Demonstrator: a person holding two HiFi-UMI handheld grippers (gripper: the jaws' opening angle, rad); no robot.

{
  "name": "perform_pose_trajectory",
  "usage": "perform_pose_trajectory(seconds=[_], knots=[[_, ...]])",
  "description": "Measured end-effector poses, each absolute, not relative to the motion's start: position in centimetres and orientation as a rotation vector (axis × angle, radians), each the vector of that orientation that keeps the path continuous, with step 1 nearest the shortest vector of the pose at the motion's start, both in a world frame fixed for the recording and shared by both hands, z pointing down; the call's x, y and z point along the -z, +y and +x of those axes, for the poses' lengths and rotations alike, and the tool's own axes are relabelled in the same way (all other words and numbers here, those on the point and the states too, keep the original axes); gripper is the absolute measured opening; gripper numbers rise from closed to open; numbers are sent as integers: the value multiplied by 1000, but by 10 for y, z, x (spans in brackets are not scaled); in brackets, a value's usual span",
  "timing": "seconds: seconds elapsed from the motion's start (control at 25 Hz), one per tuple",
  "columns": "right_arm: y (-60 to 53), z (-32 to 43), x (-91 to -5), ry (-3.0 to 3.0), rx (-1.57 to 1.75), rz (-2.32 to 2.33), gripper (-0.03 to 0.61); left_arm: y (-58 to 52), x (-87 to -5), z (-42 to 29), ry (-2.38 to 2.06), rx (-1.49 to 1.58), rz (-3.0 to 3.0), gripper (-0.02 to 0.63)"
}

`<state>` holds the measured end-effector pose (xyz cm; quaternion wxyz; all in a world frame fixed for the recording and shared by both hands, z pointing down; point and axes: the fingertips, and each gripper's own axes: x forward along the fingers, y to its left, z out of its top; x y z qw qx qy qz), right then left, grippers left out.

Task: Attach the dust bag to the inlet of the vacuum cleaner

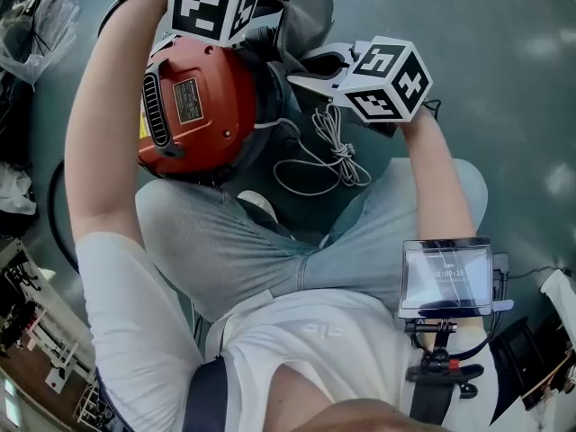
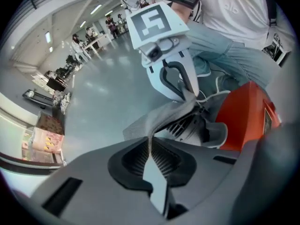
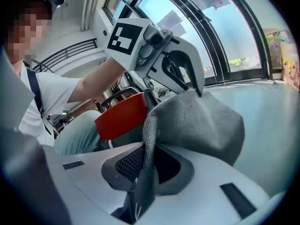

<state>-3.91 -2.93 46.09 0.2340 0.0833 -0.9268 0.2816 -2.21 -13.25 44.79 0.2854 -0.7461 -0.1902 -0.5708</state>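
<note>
Right tongs point(image 3: 143, 182) grip dust bag point(image 3: 197, 121) (unseen overhead).

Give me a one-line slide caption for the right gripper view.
Both shut on the grey dust bag: right gripper near, left gripper opposite, red vacuum cleaner behind.

Down on the floor point(image 1: 513, 70) now: smooth, glossy grey-green, with ceiling lights mirrored in it at the far right. The red vacuum cleaner point(image 1: 193, 106) sits low by the person's left knee, though whether it rests on the floor can't be made out. A white cord point(image 1: 328, 156) lies coiled on the dark patch between the knees. Off at the left edge there's clutter: a clear plastic bag point(image 1: 36, 30) at the far left and a black cable point(image 1: 54, 219) curving along nearer. In the left gripper view the floor runs wide, with stacked cartons point(image 2: 44, 139) on the left and far tables point(image 2: 96, 40) with people standing round them.
</note>
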Motion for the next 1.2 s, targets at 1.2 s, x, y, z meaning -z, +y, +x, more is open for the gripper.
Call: perform_pose_trajectory(seconds=[1.2], knots=[[-78, -16, -454, -2636, -66, 235, 181, -138, -439, -31, -152, 1466, -2158, 26]])
